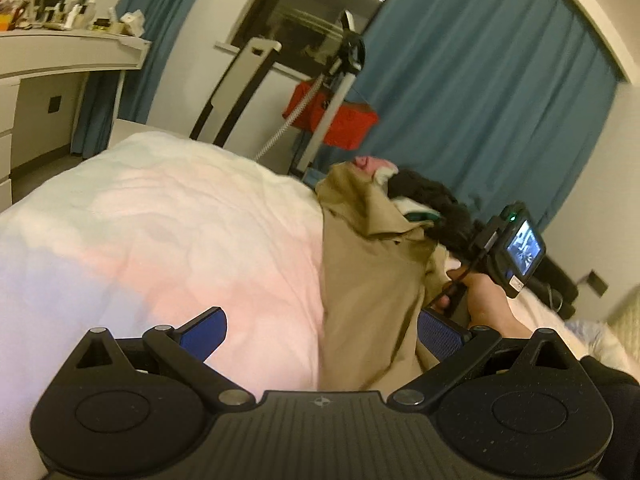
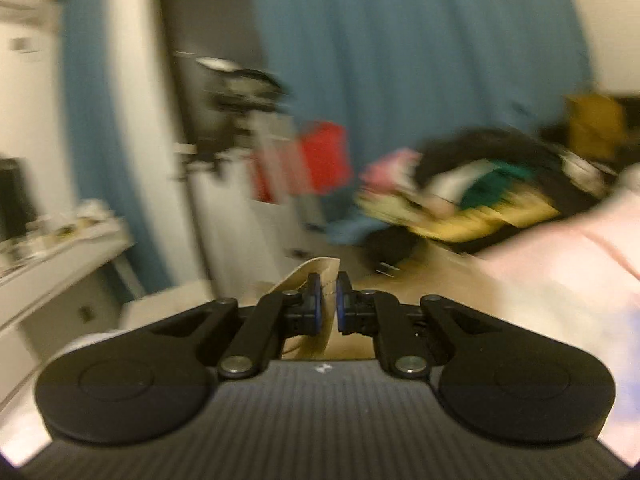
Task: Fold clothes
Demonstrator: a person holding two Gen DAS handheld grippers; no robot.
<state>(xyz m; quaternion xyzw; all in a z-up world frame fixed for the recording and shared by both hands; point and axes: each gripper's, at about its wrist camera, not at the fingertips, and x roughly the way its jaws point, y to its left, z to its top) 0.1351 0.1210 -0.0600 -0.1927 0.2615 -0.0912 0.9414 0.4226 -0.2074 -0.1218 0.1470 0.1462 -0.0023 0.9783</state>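
The left gripper [image 1: 320, 336] stands wide open above the bed [image 1: 160, 232], its blue pads either side of a tan garment [image 1: 368, 280] without pressing it. The right gripper [image 2: 327, 300] is clamped on an edge of the tan garment [image 2: 316, 280]. More clothes [image 2: 480, 188] lie heaped at the bed's far end.

Left gripper [image 1: 322, 334] spread wide, blue pads [image 1: 204, 334] apart, tilted down; right gripper [image 2: 329, 300] clamped tight on a fold of tan cloth [image 2: 320, 332]; right hand [image 1: 486, 300] gripping its handle.
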